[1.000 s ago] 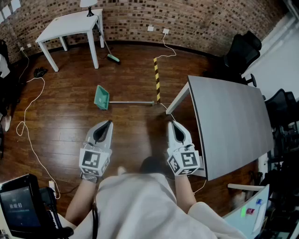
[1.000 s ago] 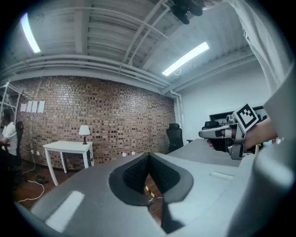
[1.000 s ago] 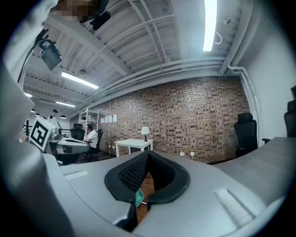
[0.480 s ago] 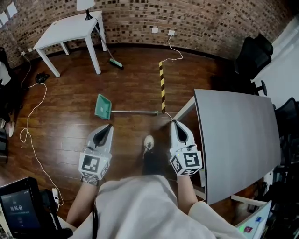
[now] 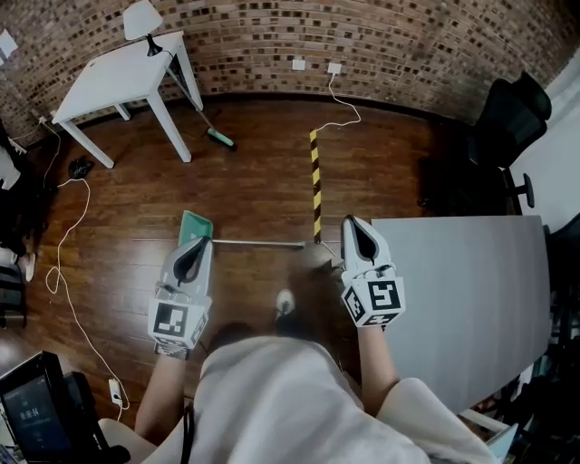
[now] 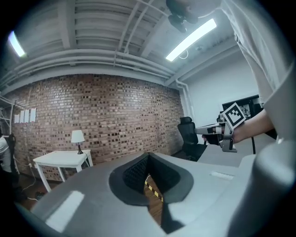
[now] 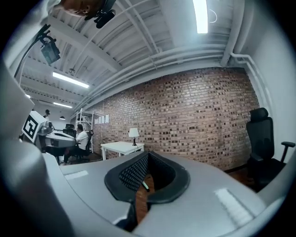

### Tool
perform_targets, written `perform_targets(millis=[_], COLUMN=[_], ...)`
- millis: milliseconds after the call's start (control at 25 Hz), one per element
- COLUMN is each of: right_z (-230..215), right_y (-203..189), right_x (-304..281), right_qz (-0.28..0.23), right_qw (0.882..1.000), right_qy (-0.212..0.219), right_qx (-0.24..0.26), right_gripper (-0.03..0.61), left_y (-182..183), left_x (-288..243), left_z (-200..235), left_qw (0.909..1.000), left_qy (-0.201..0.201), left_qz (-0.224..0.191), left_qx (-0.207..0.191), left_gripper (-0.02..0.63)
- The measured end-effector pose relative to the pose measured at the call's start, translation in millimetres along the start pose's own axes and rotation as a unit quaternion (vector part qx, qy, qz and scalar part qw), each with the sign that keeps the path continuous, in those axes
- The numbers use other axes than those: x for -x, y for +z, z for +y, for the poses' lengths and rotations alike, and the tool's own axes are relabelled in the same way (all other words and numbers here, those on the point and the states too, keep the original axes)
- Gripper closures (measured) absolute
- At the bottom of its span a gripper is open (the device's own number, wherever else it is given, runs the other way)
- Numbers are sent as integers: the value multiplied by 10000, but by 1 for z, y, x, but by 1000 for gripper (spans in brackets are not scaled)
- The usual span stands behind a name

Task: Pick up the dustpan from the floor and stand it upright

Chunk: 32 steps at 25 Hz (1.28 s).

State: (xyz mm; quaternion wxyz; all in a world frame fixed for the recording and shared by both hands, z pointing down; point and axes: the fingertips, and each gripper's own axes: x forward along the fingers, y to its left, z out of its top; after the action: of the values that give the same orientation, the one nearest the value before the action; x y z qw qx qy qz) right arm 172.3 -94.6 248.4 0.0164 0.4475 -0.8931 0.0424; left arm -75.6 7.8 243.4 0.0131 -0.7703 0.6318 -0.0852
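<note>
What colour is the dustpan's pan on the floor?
The long-handled dustpan has a teal-green pan; the head view shows it best.

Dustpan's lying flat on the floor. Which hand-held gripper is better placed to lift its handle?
Right, probably. The dustpan points its handle end toward the right hand-held gripper; the left hand-held gripper sits over its other end. Both are shut, so open first.

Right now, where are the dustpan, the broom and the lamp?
dustpan (image 5: 192,225), head view, on its green pan.
broom (image 5: 220,139), head view, on its green head.
lamp (image 5: 139,18), head view, on its white shade.
</note>
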Motion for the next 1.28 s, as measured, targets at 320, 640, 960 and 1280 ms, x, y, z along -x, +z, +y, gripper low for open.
perform_targets(millis=[320, 640, 960, 1280], right_z=[4, 25, 16, -17], right_y=[1, 2, -19, -59], right_x=[-51, -79, -97, -125], right_qz=[188, 335, 717, 578], right_qw=[9997, 9994, 9936, 9953], right_qy=[150, 95, -495, -725], right_qx=[-102, 60, 719, 293], right_gripper=[566, 565, 565, 565], left_y=[-10, -15, -26, -72], left_x=[-45, -72, -108, -183], left_z=[34, 61, 83, 69], left_qw=[9996, 9993, 9976, 9918], left_qy=[45, -187, -598, -1215], left_qz=[211, 196, 105, 138], left_qx=[206, 255, 326, 378], left_gripper=[614, 614, 614, 614])
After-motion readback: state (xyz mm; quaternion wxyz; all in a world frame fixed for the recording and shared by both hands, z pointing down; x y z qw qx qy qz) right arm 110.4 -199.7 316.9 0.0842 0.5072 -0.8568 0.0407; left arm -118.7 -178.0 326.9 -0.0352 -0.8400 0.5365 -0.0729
